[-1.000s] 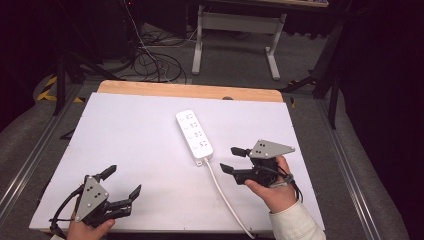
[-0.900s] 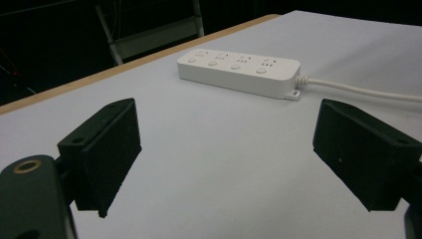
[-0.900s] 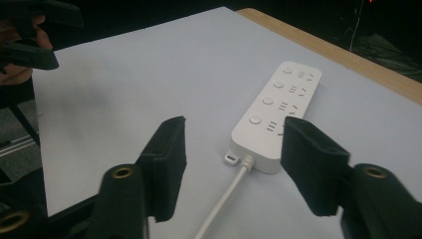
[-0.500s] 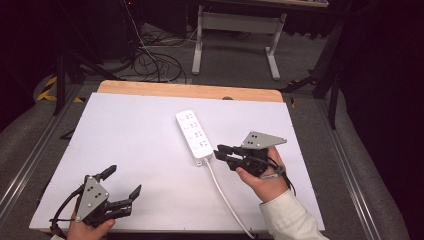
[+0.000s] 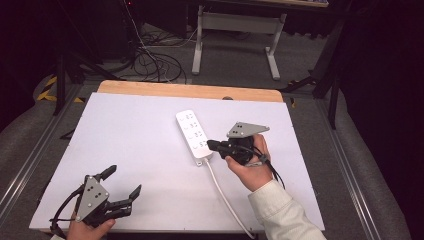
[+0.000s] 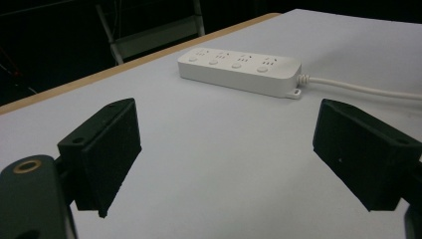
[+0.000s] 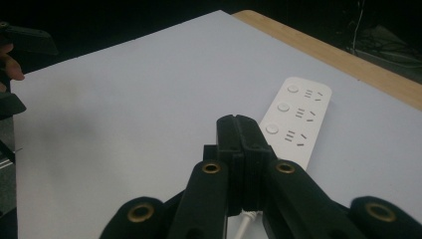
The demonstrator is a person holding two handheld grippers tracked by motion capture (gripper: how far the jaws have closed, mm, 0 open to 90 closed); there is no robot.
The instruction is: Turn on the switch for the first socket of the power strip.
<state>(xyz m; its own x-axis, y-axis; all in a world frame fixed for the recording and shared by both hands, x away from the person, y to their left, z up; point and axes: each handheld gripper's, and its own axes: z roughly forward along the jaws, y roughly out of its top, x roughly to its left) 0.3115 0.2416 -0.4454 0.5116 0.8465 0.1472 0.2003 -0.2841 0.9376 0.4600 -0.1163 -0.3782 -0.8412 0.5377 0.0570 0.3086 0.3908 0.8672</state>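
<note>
Since a second ago the right gripper (image 5: 211,145) has slid in toward the white power strip (image 5: 193,136), jaws now clenched together on nothing, tips over its near, cable end. Left gripper (image 5: 124,181) hasn't budged, jaws spread wide, the strip well ahead of it.

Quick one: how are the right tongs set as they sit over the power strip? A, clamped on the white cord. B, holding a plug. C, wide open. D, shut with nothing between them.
D: in the right gripper view the right tongs have their jaws pressed flat together, empty, over the near end of the power strip.
</note>
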